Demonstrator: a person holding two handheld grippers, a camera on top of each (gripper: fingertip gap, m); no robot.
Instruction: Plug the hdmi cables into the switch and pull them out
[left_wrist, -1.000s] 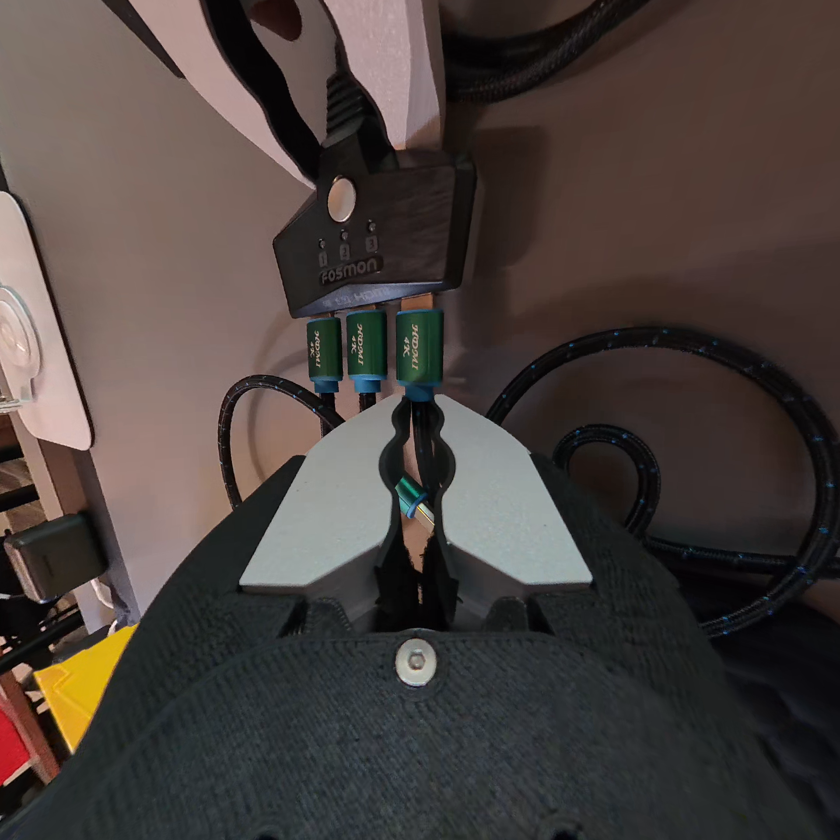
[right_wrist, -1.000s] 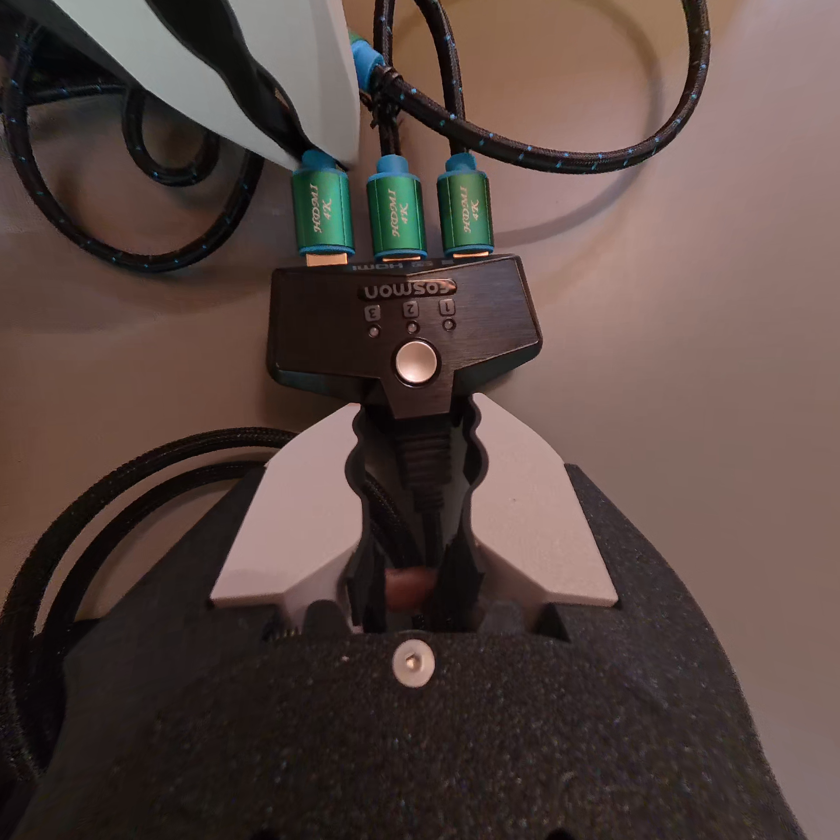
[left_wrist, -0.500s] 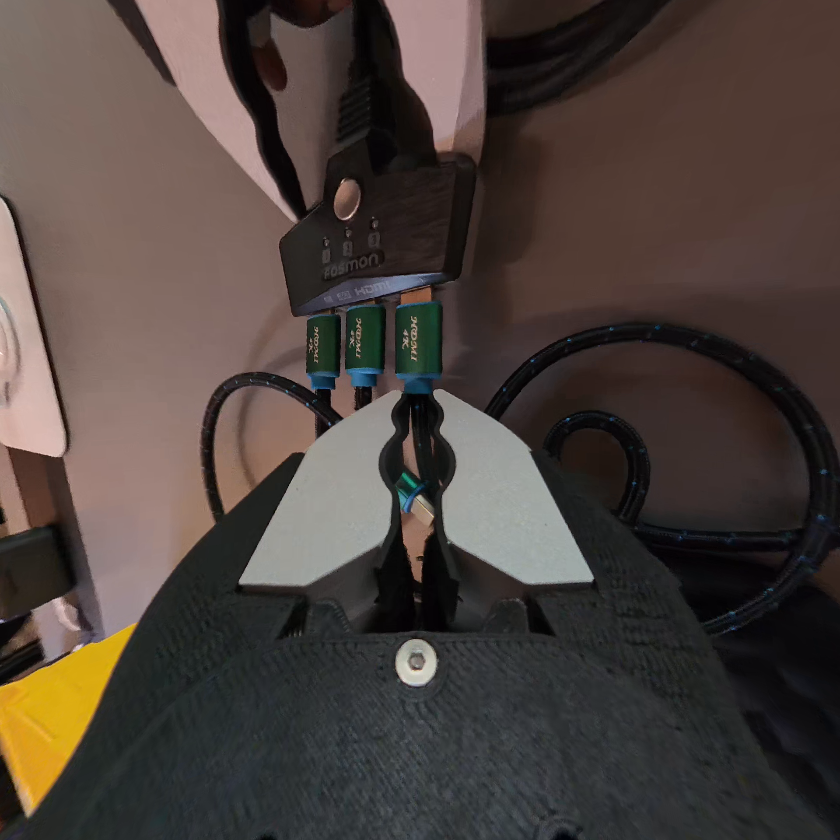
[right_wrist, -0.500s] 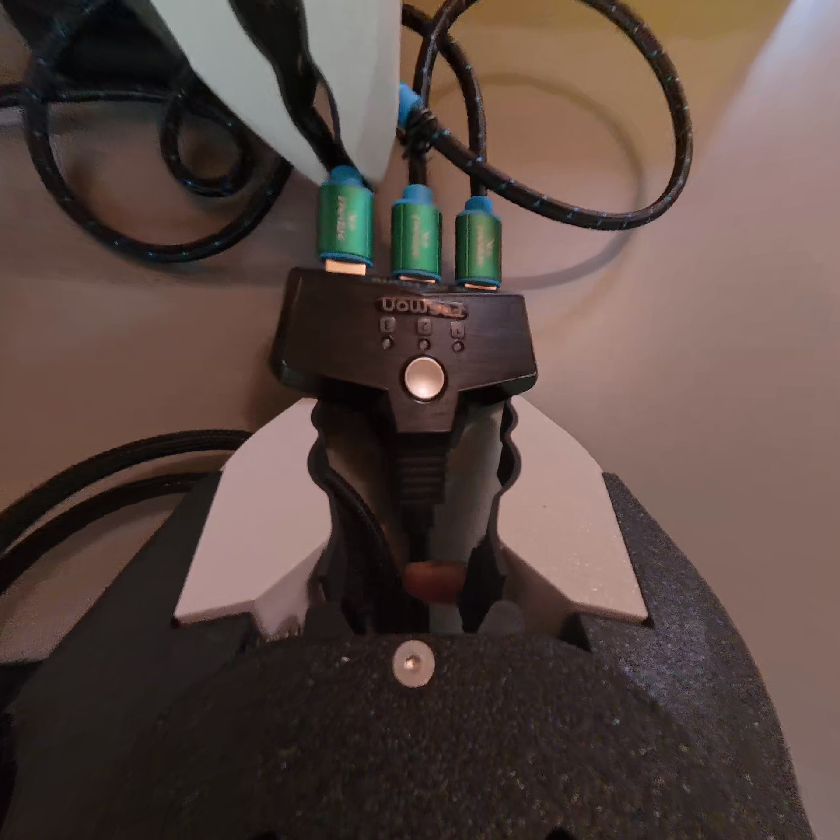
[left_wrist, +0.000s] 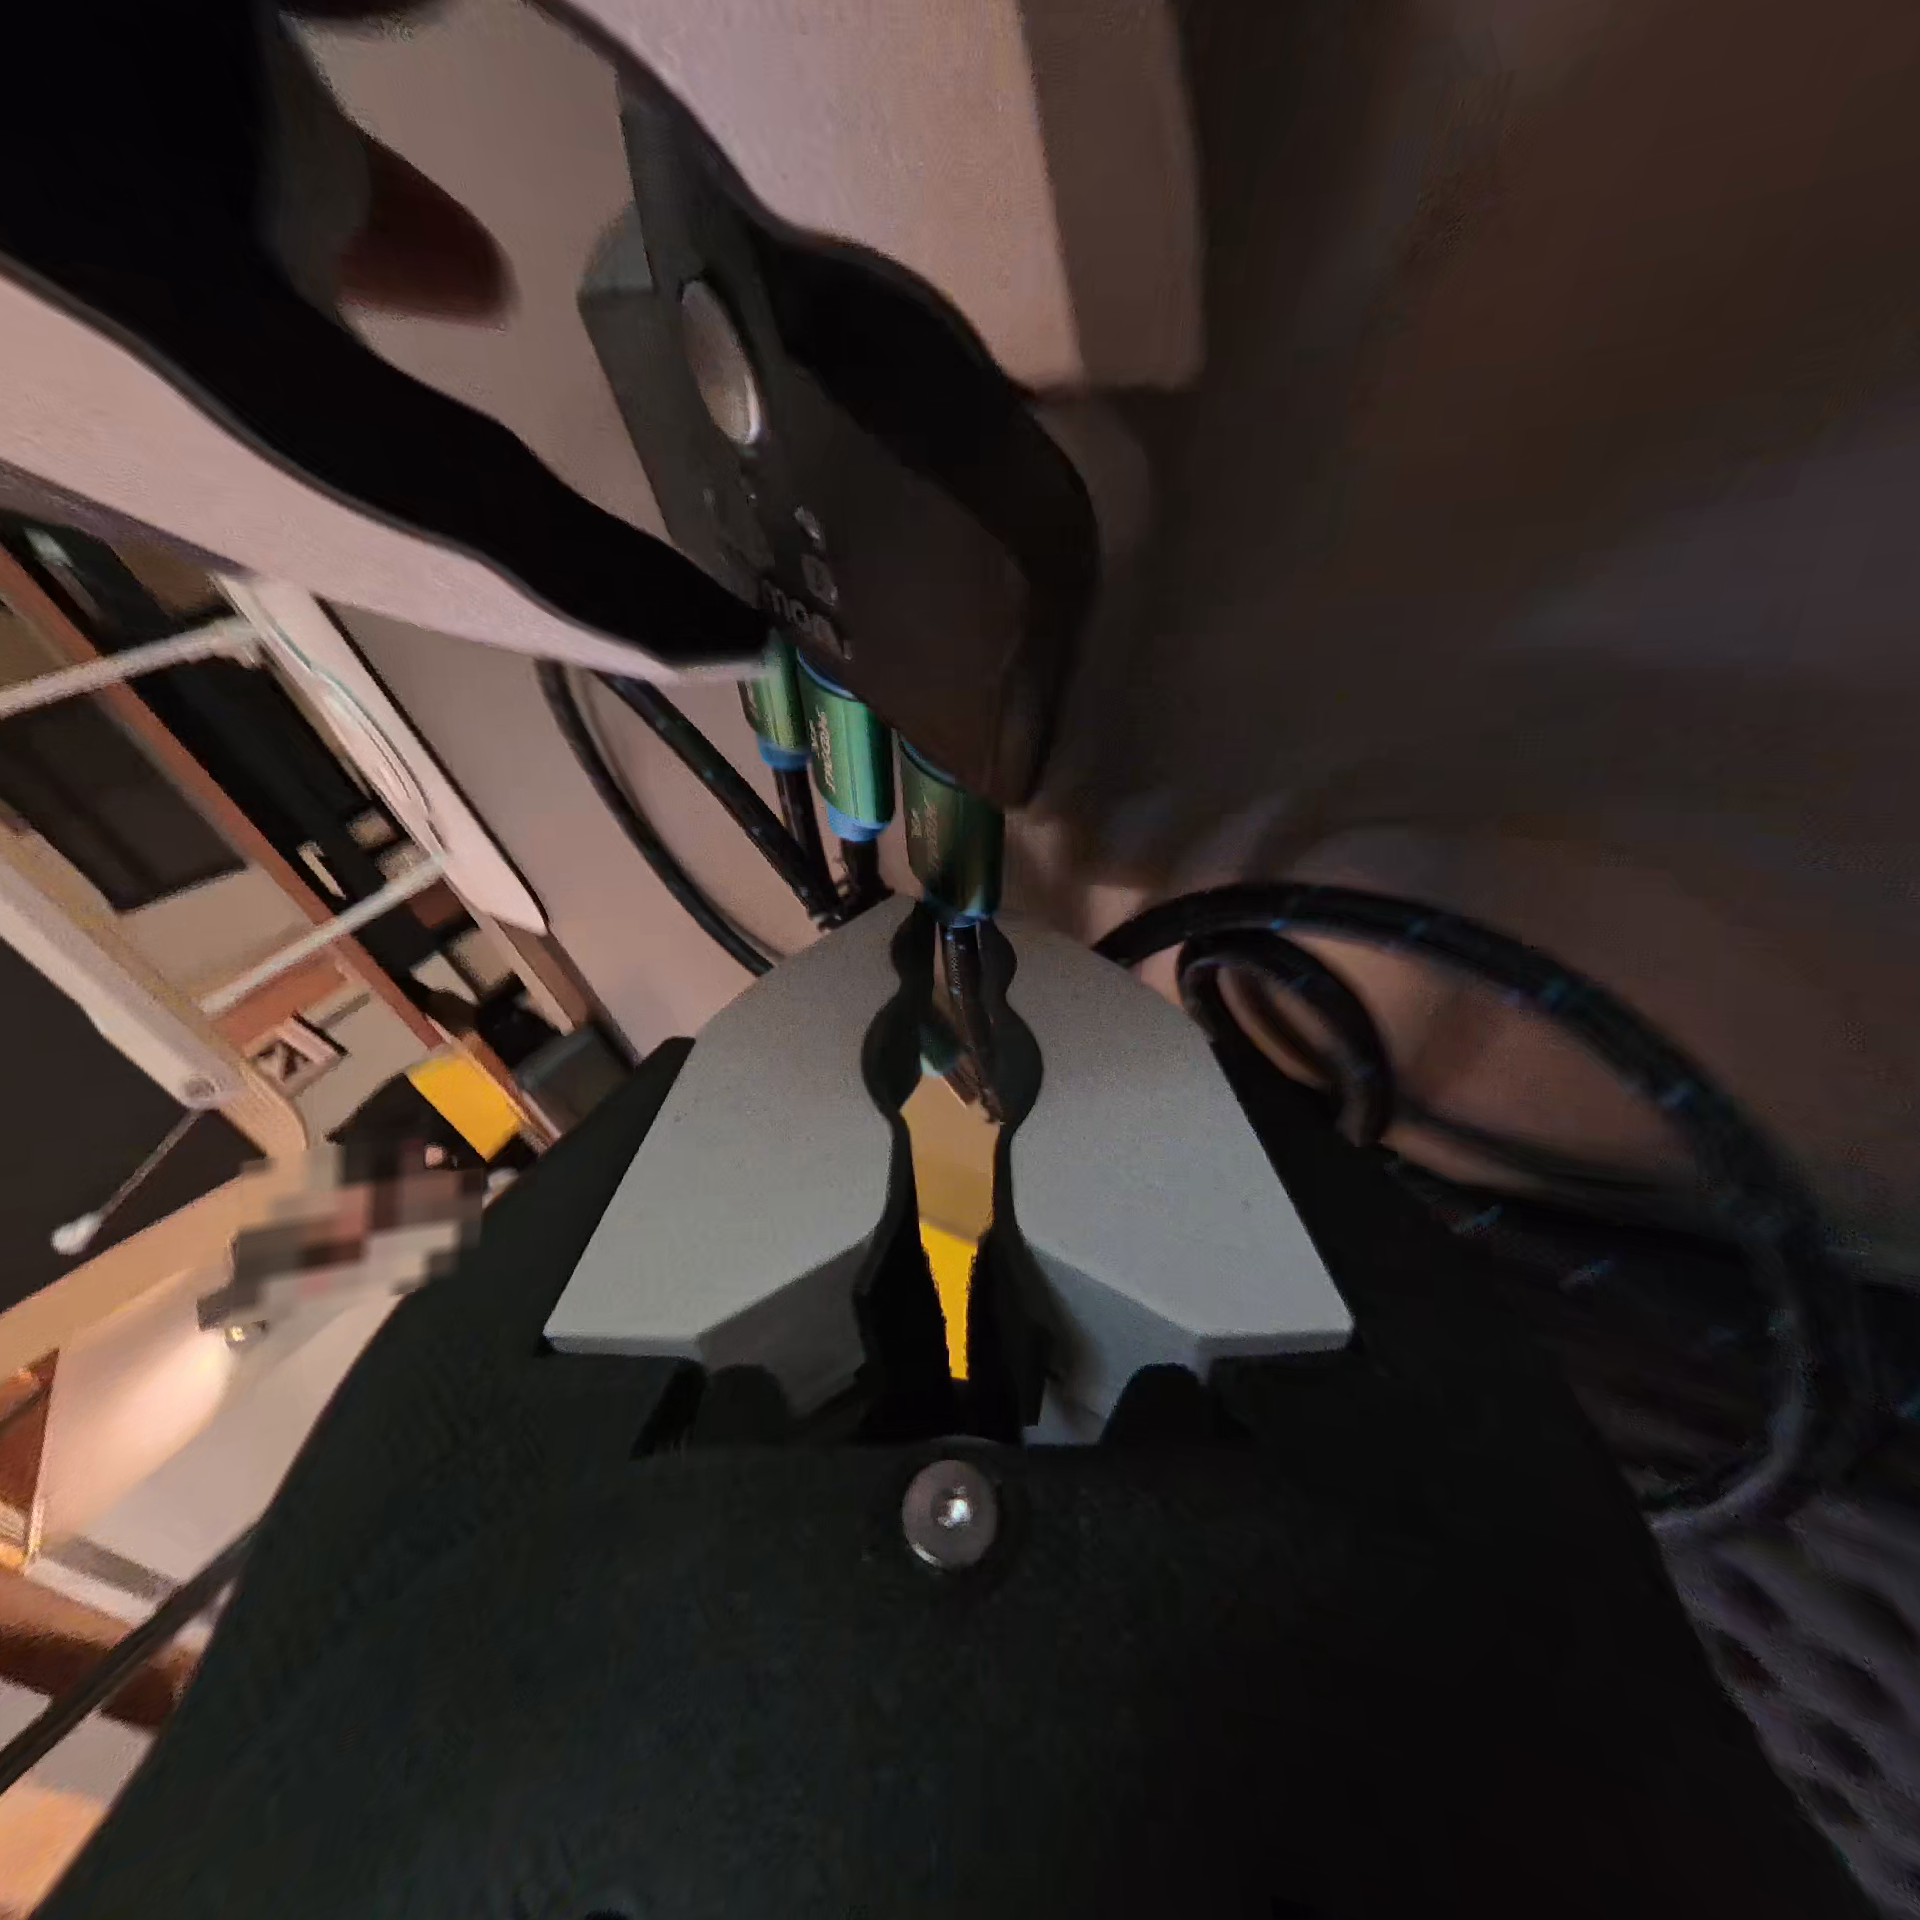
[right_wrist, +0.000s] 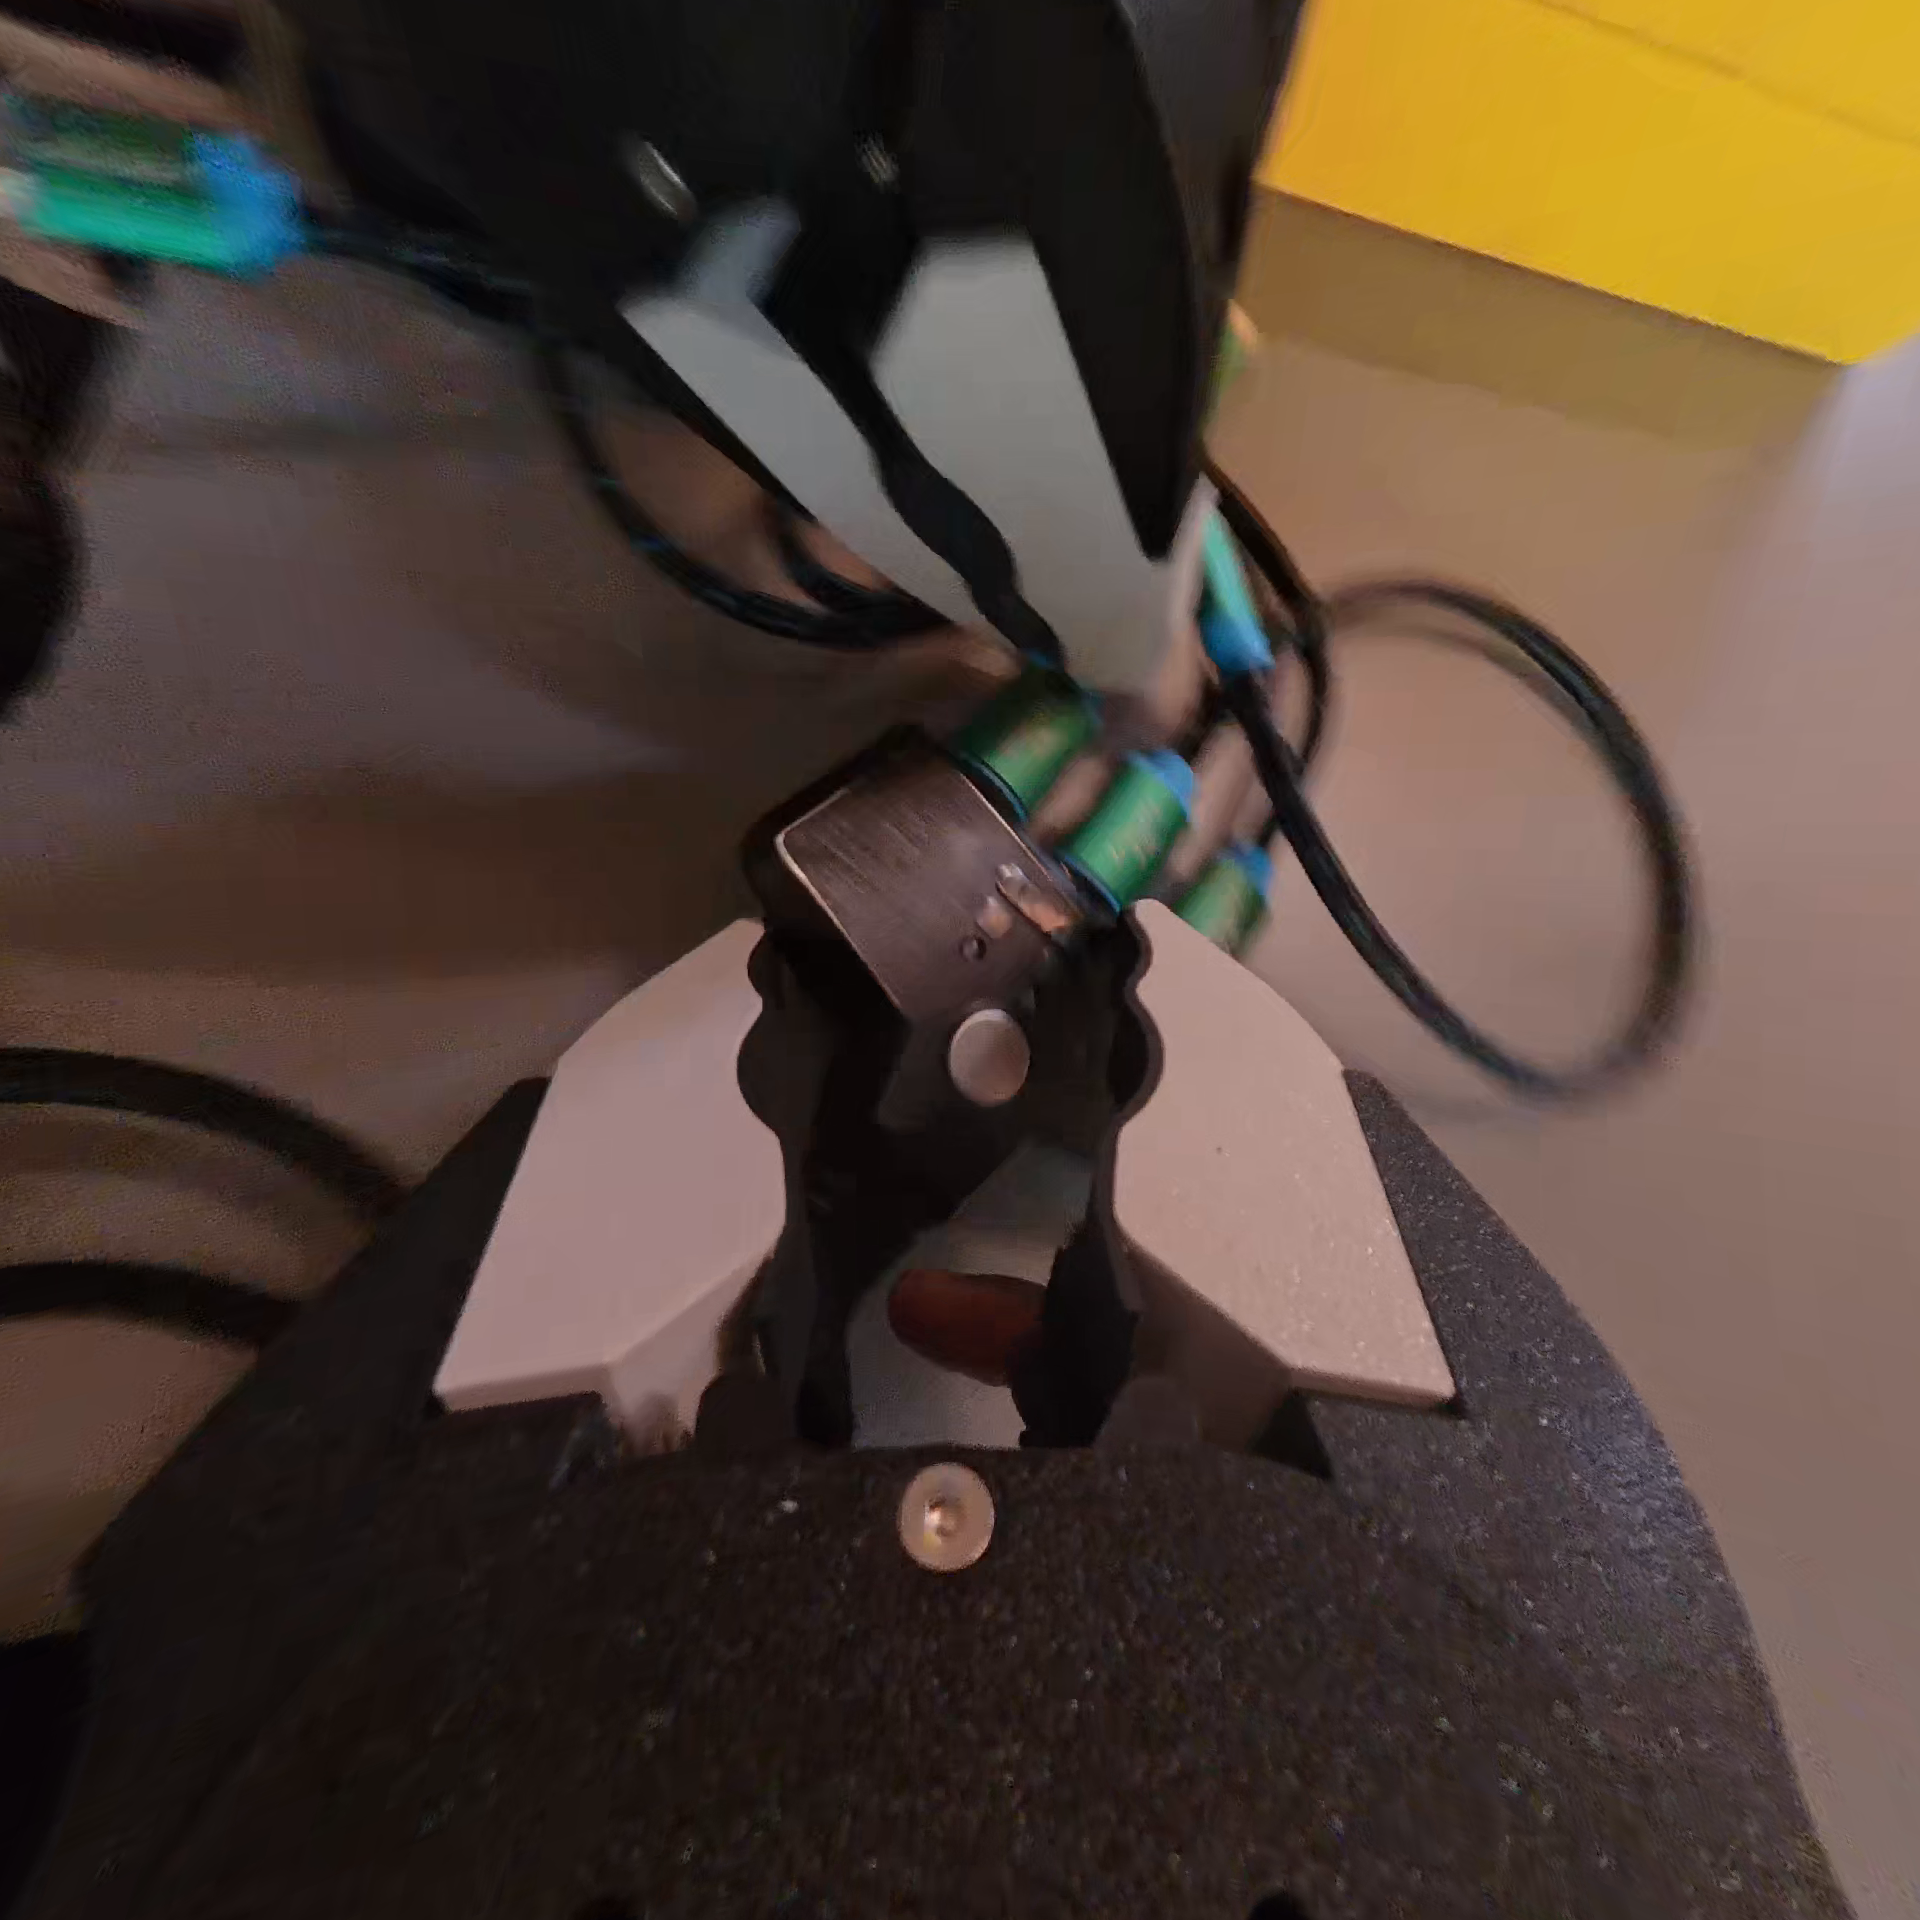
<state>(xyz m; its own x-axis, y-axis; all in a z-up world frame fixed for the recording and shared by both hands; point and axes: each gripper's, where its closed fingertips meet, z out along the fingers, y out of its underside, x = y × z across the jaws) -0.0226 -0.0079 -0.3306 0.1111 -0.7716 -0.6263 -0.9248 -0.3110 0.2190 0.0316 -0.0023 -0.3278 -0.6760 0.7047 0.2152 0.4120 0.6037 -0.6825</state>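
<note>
Nearest, left gripper (left_wrist: 951, 940): black body, pale grey fingers (left_wrist: 774, 1101), closed on the black braided cable (left_wrist: 964, 971) just behind the green metal plug with blue collar (left_wrist: 948, 836). Part of the cable sits between the fingers, hidden; a second loose plug end shows in the gap, too small to detail.

Right gripper (right_wrist: 945, 940): same build, fingers (right_wrist: 634, 1132) clamped on the rear neck of the black brushed-metal HDMI switch (right_wrist: 914, 883), which is tilted and lifted off the table. A round silver button (right_wrist: 987, 1055) faces the camera; the neck itself is hidden in the grip.

Plugs: three green shells stand at the switch's front edge, the first (right_wrist: 1023, 743), the second (right_wrist: 1127, 826) and the third (right_wrist: 1226, 904), partly hidden. How deep each sits is lost to motion blur.

Writing: lettering on switch and plug shells is present, smeared and unread.

Beyond: black braided cable loops (right_wrist: 1558, 831) lie on the beige table (right_wrist: 1714, 1195). A fourth green plug (right_wrist: 135, 203) shows at the upper left, heavily blurred. A yellow box (right_wrist: 1610, 156) stands at the far right, cut off by the frame edge.

Left view, far left: wooden shelving (left_wrist: 260, 831) with white rods, tilted and indistinct.
</note>
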